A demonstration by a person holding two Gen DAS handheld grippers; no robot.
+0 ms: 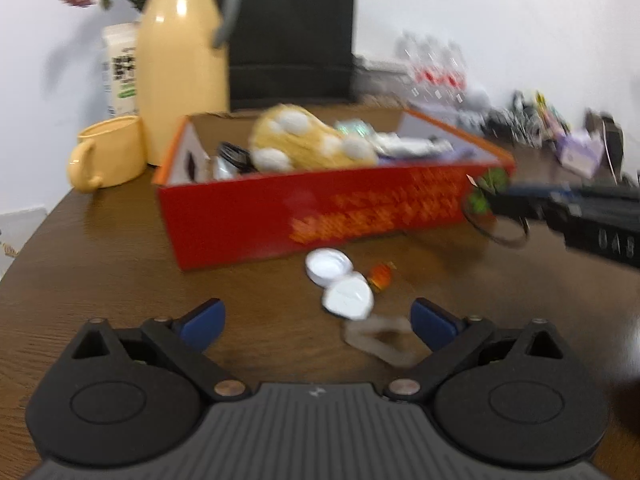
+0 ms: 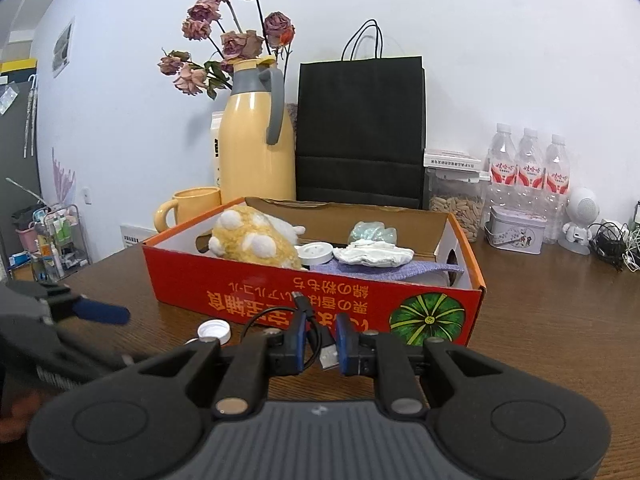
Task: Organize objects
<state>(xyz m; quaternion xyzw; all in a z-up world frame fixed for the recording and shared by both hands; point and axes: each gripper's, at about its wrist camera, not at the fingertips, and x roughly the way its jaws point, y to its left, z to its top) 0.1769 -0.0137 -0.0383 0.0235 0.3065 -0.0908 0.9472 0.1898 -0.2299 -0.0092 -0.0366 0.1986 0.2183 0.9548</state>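
Now your right gripper point(image 2: 322, 346) pinches the black cable point(image 2: 316, 330) near the red box point(image 2: 280, 300). Your left gripper point(image 1: 318, 322) has wide fingers, caps point(image 1: 348, 298) at twelve o'clock.

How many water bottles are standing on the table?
3: side by side at the back right by the wall, left bottle, middle bottle, right bottle. More could be hidden behind them.

Ahead of right gripper point(image 2: 318, 344): cardboard box point(image 2: 280, 296) on table point(image 2: 560, 320).
In box: plush toy point(image 2: 252, 242) left, cloth point(image 2: 374, 256) right.
Behind box: thermos jug point(image 2: 256, 148), paper bag point(image 2: 360, 132).
Between left gripper point(image 1: 318, 322) and box: two bottle caps point(image 1: 328, 266).
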